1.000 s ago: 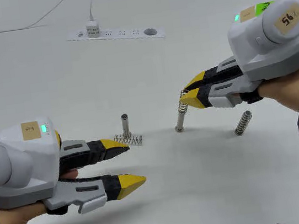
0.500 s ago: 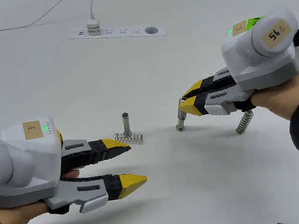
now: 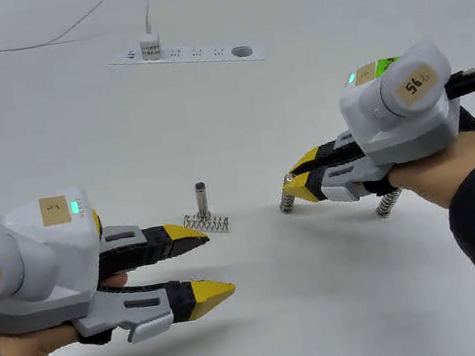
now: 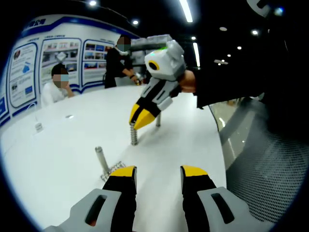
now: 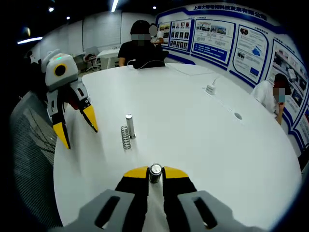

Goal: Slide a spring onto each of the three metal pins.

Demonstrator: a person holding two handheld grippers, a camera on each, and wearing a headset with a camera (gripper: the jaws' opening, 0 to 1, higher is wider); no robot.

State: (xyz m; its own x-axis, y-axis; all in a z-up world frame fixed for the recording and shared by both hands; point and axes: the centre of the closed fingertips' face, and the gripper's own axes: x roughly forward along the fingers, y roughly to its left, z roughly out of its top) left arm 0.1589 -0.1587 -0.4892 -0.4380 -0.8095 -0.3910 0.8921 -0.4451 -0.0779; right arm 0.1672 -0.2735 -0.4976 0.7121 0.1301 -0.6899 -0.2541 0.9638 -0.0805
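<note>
1. Right gripper view: the right gripper (image 5: 155, 178) has its jaws pinched around the top of the middle pin (image 5: 155, 169). They grip the spring (image 3: 287, 197) threaded on it, apparently to push it down.
2. That hand reaches in low from the right, tips angled down-left.
3. The left gripper (image 3: 207, 260) hovers level, jaws apart and empty. It is near the bare pin (image 3: 200, 197) and the loose spring (image 3: 206, 224) lying at that pin's base.
4. The far pin (image 3: 388, 202) already carries a spring.

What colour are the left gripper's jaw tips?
Yellow on the left gripper, with black behind; head view shows it best.
</note>
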